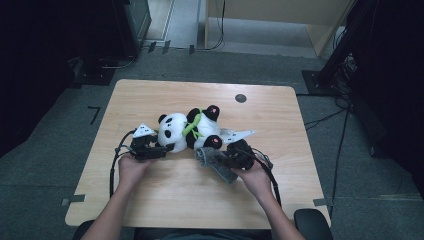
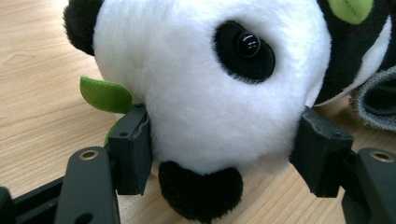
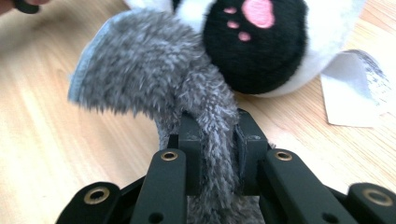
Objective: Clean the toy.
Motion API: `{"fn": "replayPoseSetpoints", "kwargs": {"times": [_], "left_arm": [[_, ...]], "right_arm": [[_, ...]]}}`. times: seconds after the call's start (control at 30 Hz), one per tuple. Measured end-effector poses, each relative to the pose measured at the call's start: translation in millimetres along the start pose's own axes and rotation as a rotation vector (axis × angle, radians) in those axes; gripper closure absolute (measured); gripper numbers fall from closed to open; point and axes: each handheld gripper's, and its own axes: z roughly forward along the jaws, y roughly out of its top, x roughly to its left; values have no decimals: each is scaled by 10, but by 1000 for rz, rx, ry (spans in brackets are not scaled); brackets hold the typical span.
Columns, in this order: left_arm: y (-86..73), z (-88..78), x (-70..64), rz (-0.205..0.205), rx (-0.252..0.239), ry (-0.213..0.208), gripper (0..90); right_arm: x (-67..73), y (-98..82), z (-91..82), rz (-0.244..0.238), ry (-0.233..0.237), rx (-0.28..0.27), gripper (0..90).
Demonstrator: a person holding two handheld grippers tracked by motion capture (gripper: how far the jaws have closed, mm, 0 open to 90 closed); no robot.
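Note:
A black-and-white plush panda [image 1: 190,130] with a green scarf [image 1: 192,125] lies on the wooden table [image 1: 175,200]. My left gripper [image 1: 165,150] is at its head. In the left gripper view the pads press on both sides of the white muzzle [image 2: 210,84], so the left gripper [image 2: 224,149] is shut on the head. My right gripper [image 1: 227,161] is shut on a grey fuzzy sock [image 1: 215,161] right beside the panda's pink-padded foot [image 3: 261,42]. The sock [image 3: 140,70] rises from between the closed jaws of the right gripper [image 3: 217,135] and flops toward the foot.
A white label [image 1: 239,134] lies flat on the table by the panda's legs. A dark round grommet [image 1: 240,98] sits near the far edge. Cables and black stands [image 1: 340,55] are on the floor around the table.

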Motion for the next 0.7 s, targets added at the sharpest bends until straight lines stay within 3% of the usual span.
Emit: {"fn": "replayPoseSetpoints", "kwargs": {"times": [0.2, 0.47, 0.7], "left_arm": [[7, -1, -8, 4, 5, 4, 306], [15, -1, -5, 0, 6, 2, 306], [14, -3, -16, -1, 5, 6, 306]], "right_arm": [[168, 107, 19, -35, 68, -33, 774], [470, 379, 378, -107, 120, 5, 774], [584, 561, 702, -130, 109, 36, 776]]}}
